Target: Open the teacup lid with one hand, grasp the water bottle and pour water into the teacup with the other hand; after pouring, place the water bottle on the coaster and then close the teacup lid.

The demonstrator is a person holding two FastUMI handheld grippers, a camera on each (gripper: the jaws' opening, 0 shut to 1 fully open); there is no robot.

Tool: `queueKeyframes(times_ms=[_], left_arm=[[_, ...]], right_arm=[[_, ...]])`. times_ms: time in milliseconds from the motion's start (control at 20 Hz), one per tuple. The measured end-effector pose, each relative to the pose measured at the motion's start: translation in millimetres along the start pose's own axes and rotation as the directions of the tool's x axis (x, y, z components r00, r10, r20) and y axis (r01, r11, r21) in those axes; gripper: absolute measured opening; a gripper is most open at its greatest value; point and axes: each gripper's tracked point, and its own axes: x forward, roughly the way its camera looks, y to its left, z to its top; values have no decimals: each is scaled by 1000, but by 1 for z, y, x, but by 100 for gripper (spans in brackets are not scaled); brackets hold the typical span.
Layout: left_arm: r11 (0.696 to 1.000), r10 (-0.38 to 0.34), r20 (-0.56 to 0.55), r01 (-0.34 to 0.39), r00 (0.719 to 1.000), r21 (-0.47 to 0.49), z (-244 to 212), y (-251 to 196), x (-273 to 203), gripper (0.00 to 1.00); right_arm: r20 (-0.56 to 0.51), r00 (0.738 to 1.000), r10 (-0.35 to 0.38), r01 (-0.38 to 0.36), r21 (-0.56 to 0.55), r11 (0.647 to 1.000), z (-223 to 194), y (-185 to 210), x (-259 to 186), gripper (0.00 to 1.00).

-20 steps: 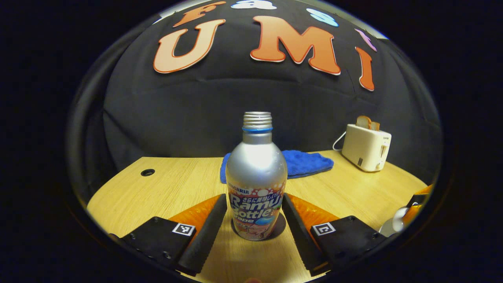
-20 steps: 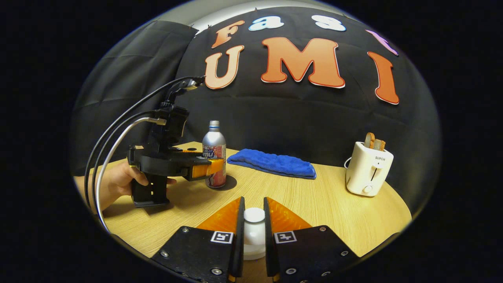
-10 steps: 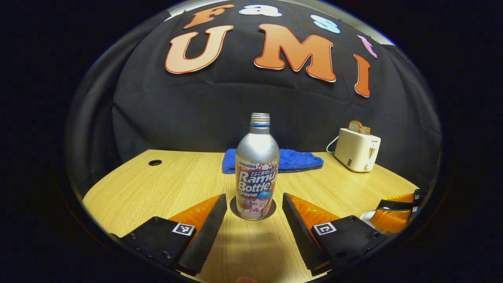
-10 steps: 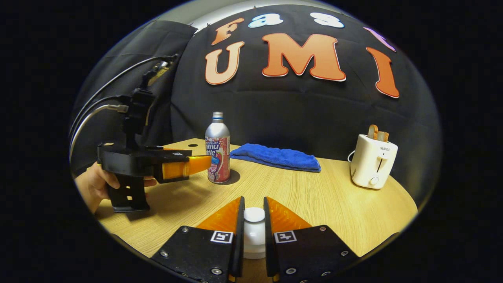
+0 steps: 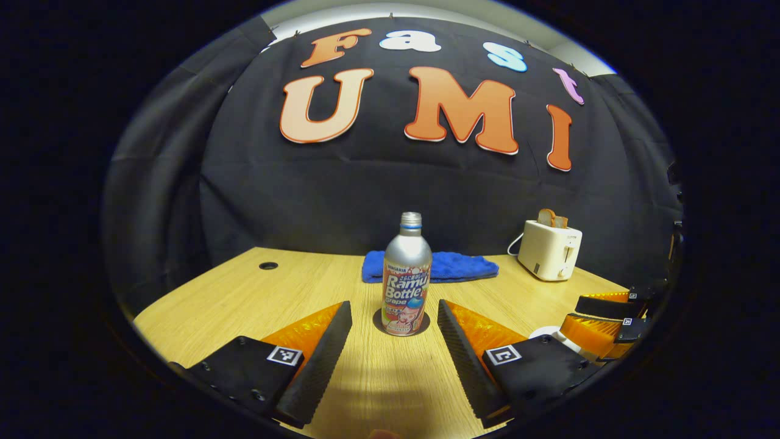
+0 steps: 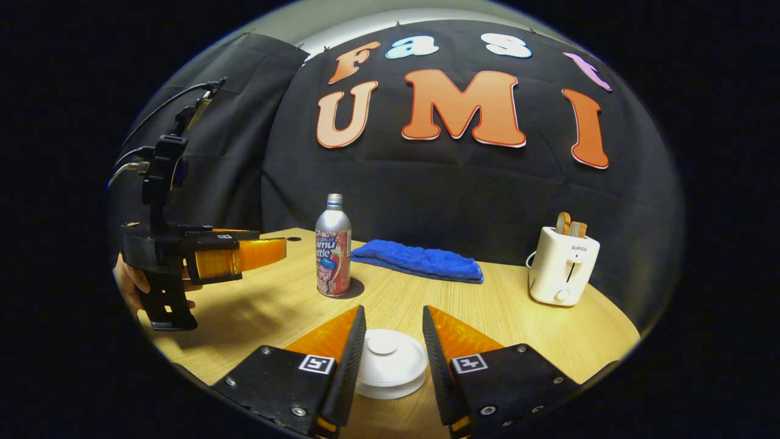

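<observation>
The water bottle (image 5: 406, 275) stands upright on the dark round coaster (image 5: 378, 321) on the table (image 5: 244, 299), apart from the left tool (image 5: 394, 329), whose fingers are spread wide. It looks like smooth, stiff metal, likely slippery; the straight lower body seems the best place to grip. The right tool (image 6: 390, 341) is spread around the white teacup lid (image 6: 390, 363) without pressing it. The cup under the lid is hidden, so how well it sits is unclear
</observation>
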Motion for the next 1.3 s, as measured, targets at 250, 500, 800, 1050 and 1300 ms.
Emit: queueKeyframes(times_ms=[250, 500, 800, 1050, 1300], left_arm=[[998, 38, 128, -44, 991, 38, 44, 1, -38, 93], [998, 46, 211, -54, 976, 31, 67, -12, -75, 97], [993, 77, 249, -96, 966, 65, 70, -23, -96, 93], [994, 79, 252, -96, 965, 54, 76, -31, -109, 97], [994, 90, 249, -104, 964, 42, 76, -27, -116, 97]], right_arm=[[124, 988, -94, 96, -4, 995, 44, -41, -29, 68], [201, 965, -167, 168, 17, 986, 73, -80, -66, 64], [213, 960, -183, 184, 15, 983, 78, -92, -89, 80], [205, 959, -197, 201, 4, 980, 83, -90, -106, 82], [226, 956, -187, 187, 19, 982, 93, -82, -114, 82]])
